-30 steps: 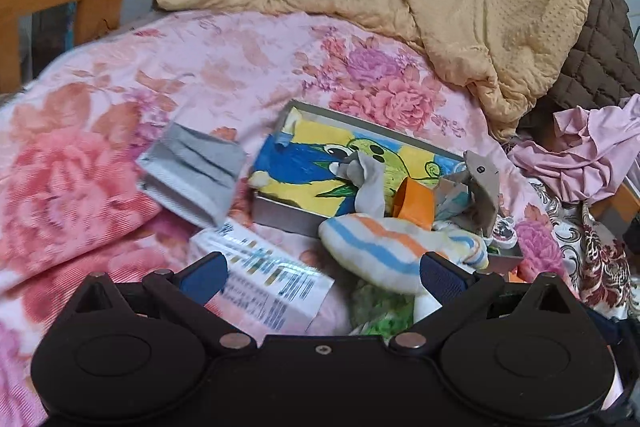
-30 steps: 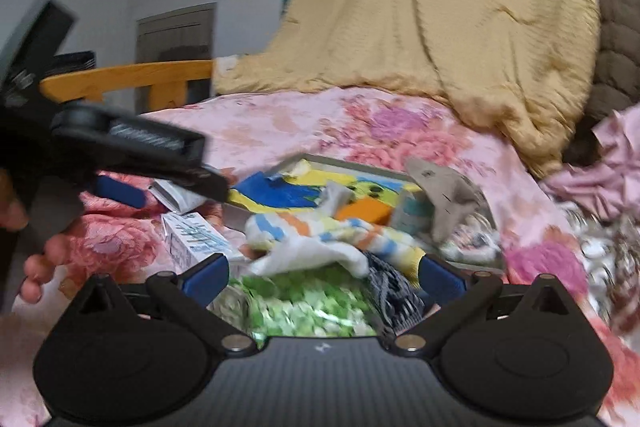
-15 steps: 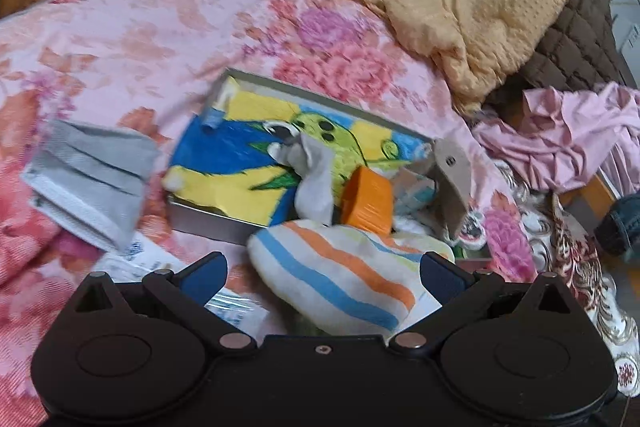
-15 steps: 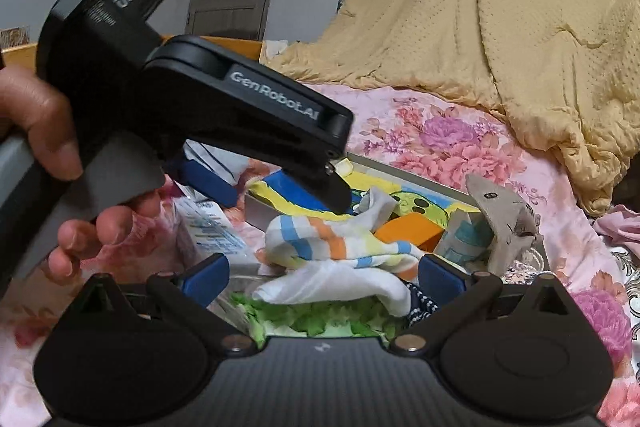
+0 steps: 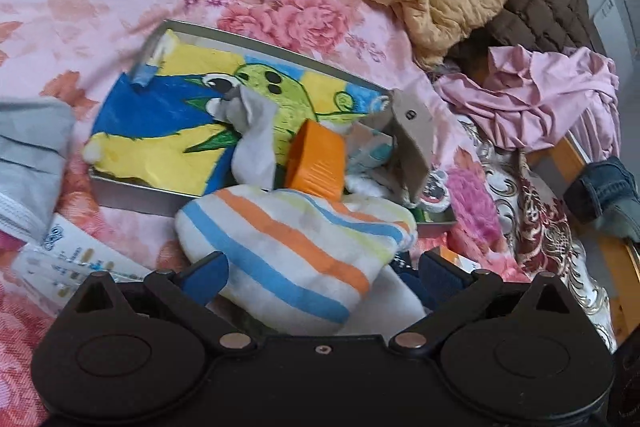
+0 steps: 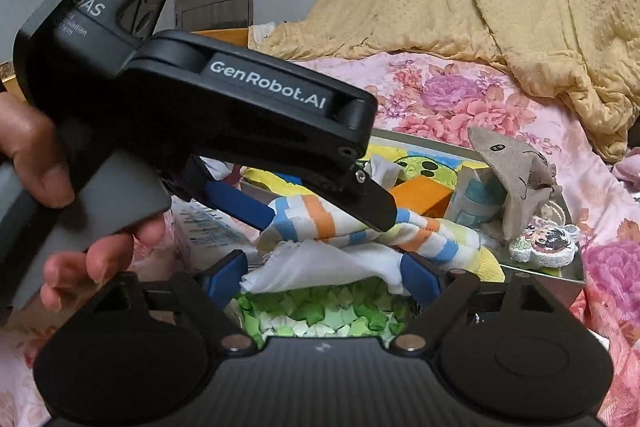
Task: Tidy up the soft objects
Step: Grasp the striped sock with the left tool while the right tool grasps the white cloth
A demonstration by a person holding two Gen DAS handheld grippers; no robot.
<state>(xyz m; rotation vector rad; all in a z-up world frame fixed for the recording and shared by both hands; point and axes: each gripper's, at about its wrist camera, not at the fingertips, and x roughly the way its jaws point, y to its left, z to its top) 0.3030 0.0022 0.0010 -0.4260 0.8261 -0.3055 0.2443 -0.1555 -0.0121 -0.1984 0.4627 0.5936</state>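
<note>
Jaws of the right gripper [image 6: 322,273] have just narrowed around the striped towel [image 6: 360,231], not yet clamping; left gripper [image 5: 320,269] moved closer, open.

Left tool [image 6: 320,211], side label: I read "GenRobot.AI".
Left tool, grey rear housing: I read "DAS"; smaller lines beneath illegible.
White printed carton [image 5: 68,263]: print too small to read.
</note>
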